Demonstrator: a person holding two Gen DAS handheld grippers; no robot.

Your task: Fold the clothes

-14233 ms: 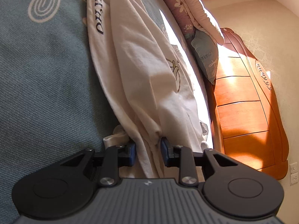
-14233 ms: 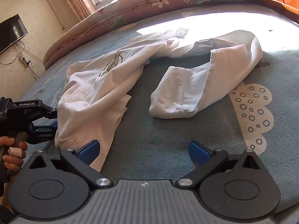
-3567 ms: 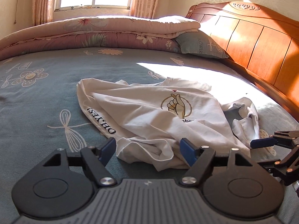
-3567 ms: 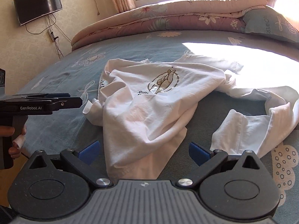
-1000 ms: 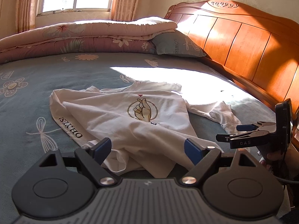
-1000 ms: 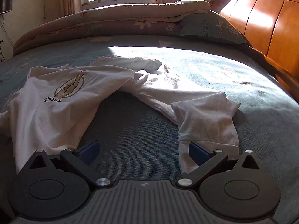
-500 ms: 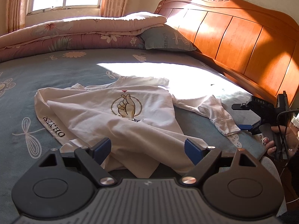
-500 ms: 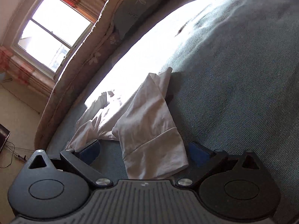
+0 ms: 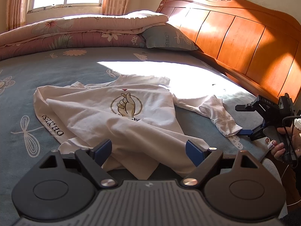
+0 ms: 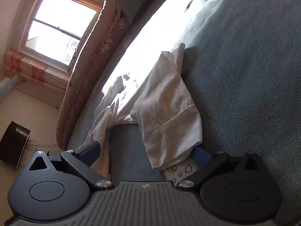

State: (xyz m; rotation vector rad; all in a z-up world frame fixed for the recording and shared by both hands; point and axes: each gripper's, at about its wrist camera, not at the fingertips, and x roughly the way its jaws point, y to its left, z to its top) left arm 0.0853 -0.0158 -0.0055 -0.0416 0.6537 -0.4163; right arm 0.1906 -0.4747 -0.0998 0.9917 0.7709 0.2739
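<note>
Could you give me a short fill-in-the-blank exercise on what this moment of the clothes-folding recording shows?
1. The white shirt lies crumpled on the ____ bedsheet.
2. The right gripper is open around the cuff of the shirt's ____.
3. The left gripper is ____, holding nothing.
4. Black lettering on the other sleeve reads OH ____!

Missing words: blue; sleeve; open; YES
</note>
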